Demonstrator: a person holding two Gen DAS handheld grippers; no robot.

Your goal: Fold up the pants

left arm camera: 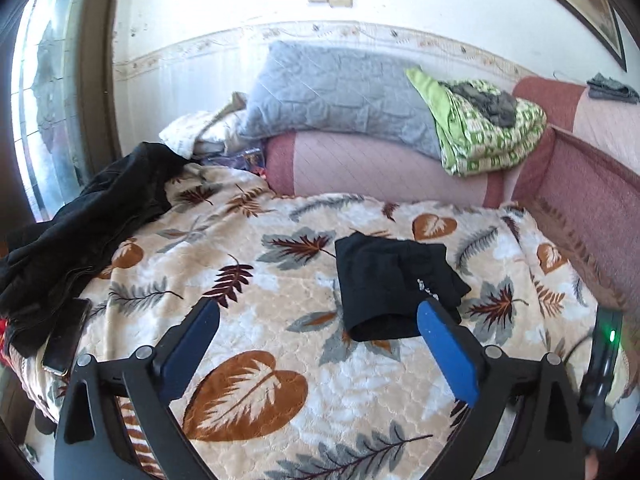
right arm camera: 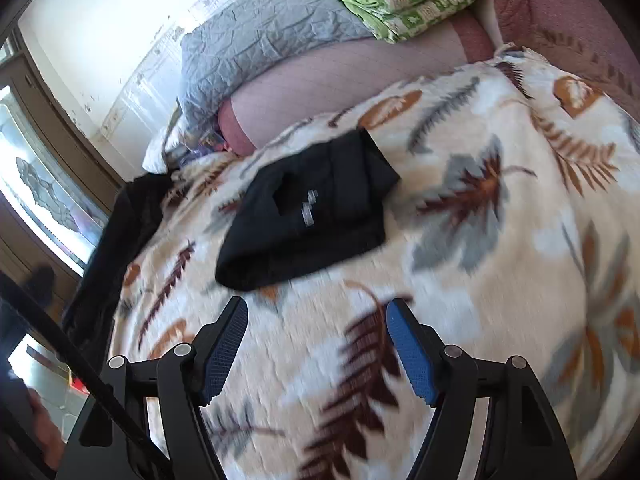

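Black pants (left arm camera: 394,286) lie folded into a small bundle on the leaf-print blanket (left arm camera: 248,264), with a small white logo on top. My left gripper (left arm camera: 318,316) hovers just in front of the bundle, jaws wide apart and nothing between them; its right fingertip overlaps the bundle's near edge in the picture. In the right wrist view the same folded pants (right arm camera: 312,212) lie beyond my right gripper (right arm camera: 318,312), which is open and empty above the blanket (right arm camera: 480,280).
A heap of black clothing (left arm camera: 80,232) drapes over the bed's left edge, with a phone (left arm camera: 66,344) beside it. Behind are a grey quilted pillow (left arm camera: 332,92), a green patterned quilt (left arm camera: 488,128) and a pink cushion (left arm camera: 380,164). A window (left arm camera: 44,92) is at left.
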